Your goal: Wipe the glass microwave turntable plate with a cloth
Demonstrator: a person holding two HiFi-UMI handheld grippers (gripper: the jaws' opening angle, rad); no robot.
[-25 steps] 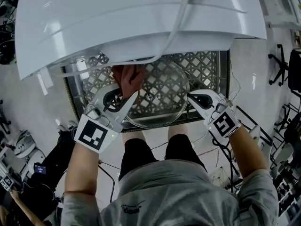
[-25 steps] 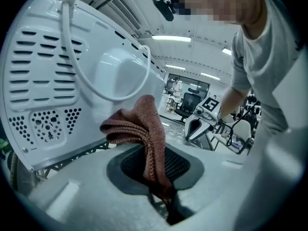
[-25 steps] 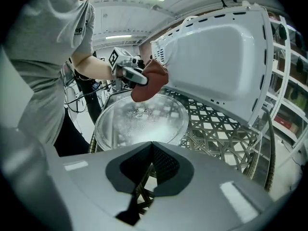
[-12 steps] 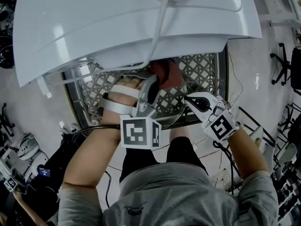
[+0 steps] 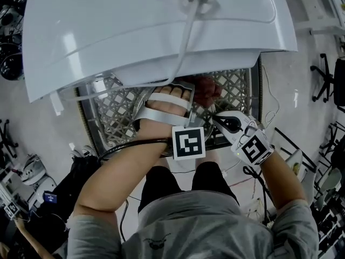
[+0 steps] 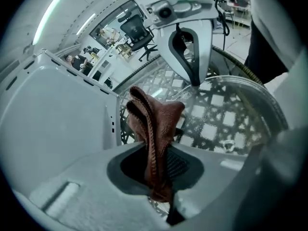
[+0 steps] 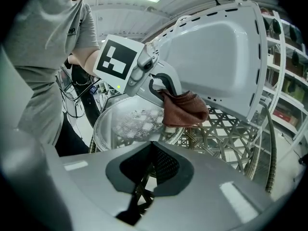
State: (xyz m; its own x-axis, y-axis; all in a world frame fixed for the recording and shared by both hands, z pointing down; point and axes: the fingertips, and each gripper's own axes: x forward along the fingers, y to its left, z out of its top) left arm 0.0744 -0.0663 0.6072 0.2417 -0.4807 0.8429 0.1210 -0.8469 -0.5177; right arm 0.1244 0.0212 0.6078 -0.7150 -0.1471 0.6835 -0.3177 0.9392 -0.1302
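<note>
**A:** Where was the glass plate point(image 7: 120, 124) at that point?

**B:** Flat on the metal lattice surface point(image 5: 116, 117), under the big white cover point(image 5: 161, 26), right in front of the person.

**A:** And the jaws?

**B:** The left gripper point(image 6: 159, 177) had its jaws pinching the brown cloth point(image 6: 154, 124), which stood bunched out ahead of them. The right gripper point(image 7: 149, 172) had its jaws pressed together at the rim nearest the person's right side. I judged they were nipping the plate's edge to steady it.

**A:** So which way did the glass lie from the cloth?

**B:** That was the crux. The left arm was crossed over in front of the body, so the cloth sat at the plate's right-hand edge, close to the right gripper's tips. It was on the rim or just over it. I couldn't settle whether it was actually touching. Nearly all the bare glass spread away toward the person's left.

**A:** Any long axis to follow?

**B:** None, since it was round. My guess was that the next stroke would have to sweep leftward across the disc, away from the right jaws. The left gripper was the only one placed to wipe, and the right served as the anchor.

**A:** Risk?

**B:** Probably the plate sliding on the lattice if that hold at the rim was loose.
</note>
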